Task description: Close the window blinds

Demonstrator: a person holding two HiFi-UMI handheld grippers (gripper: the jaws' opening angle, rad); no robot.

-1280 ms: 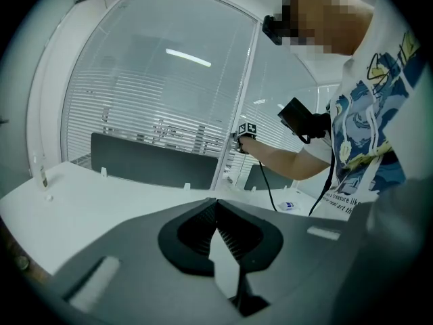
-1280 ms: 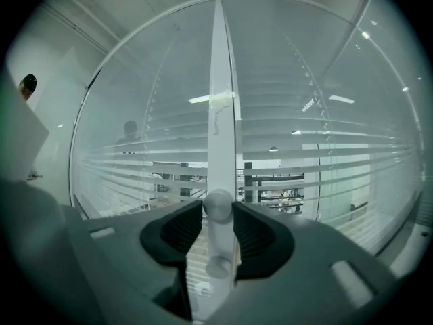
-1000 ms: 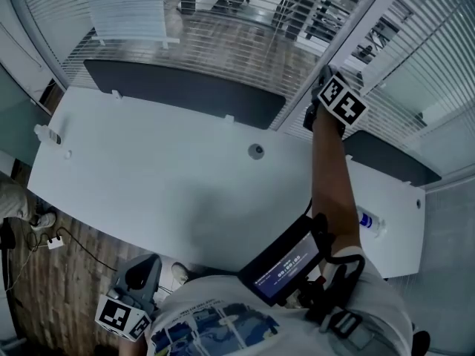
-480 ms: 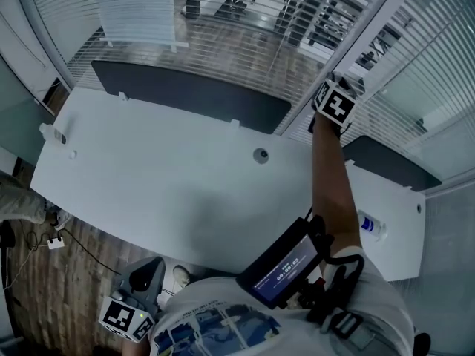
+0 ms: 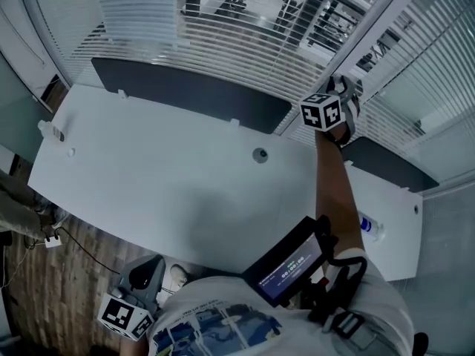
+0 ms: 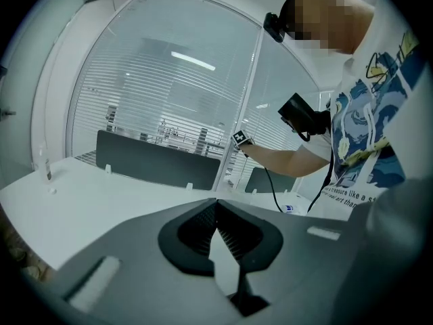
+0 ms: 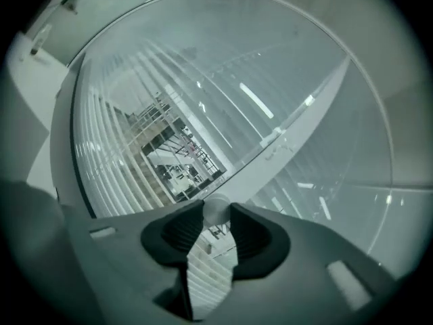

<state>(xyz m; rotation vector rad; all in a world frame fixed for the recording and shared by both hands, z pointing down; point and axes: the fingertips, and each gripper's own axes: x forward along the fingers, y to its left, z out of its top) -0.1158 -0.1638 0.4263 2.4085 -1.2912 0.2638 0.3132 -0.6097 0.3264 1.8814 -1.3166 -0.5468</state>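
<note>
Rolled over since a second ago and just closing slightly, the right claw (image 5: 346, 92) is clenching the tilt wand (image 7: 216, 210) of the window blinds (image 5: 223, 39), which is risking slipping out under further twisting.

Pale desk (image 5: 163, 169) below seemingly part-open blinds (image 5: 245, 47)

The window blinds (image 5: 223, 43) were white horizontal slats set behind glass above the counter. They stood tilted partly open, with the room beyond showing between them. Their pale, round, translucent knob (image 7: 216, 208) sat by the white window frame, pinched between the jaws of the right gripper (image 7: 217, 217), which had just been closing.
</note>
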